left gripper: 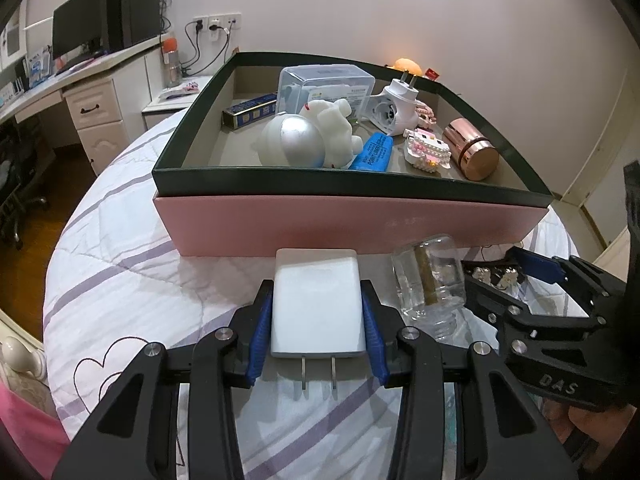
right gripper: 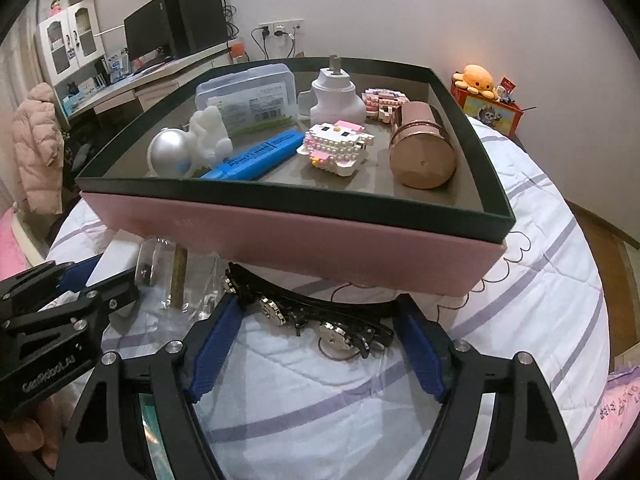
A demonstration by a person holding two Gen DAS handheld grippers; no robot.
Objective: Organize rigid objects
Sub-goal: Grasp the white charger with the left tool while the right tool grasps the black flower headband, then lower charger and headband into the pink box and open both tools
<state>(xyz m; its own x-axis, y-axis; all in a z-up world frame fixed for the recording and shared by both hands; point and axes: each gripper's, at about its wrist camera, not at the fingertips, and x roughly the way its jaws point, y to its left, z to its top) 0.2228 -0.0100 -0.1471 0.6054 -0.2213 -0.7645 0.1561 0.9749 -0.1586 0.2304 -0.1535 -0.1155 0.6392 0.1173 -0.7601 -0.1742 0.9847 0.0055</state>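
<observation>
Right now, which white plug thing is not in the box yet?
The flat white charger, clamped in the left gripper on the bed; the round white plug adapter already sits inside the box.

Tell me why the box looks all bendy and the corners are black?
Both wrist views use a fisheye lens: in the left wrist view the box edge bows and the corners go dark; in the right wrist view the copper can shines with glare, and the glass jar looks smeary.

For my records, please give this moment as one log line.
left gripper: shut on white charger | right gripper: open around watch | box: part filled
</observation>
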